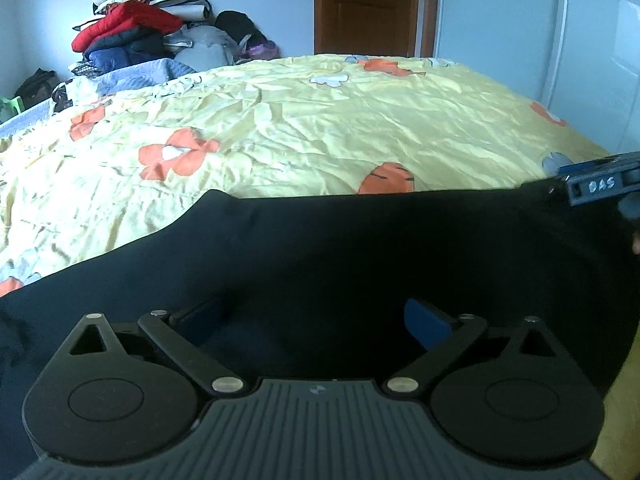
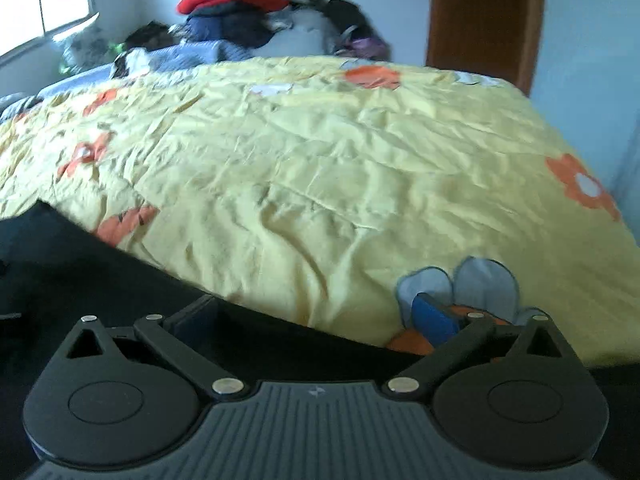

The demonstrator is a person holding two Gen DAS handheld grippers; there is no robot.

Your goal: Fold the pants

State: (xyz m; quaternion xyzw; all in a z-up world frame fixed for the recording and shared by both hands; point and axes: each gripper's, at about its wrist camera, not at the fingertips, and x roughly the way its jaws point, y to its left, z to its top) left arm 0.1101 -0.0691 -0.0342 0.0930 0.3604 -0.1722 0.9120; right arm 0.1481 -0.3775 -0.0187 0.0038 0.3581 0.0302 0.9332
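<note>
Pants (image 1: pixel 320 248) lie flat past the spread, empty left fingers (image 1: pixel 426 322); right fingers (image 2: pixel 434 320), also spread, straddle their edge.

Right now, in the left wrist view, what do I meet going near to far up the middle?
left gripper → black pants → yellow flowered bedspread → brown door

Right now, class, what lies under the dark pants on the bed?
The yellow flowered bedspread runs under the pants and shows along their far edge. Whatever lies beneath the cloth itself is covered and cannot be seen.
</note>
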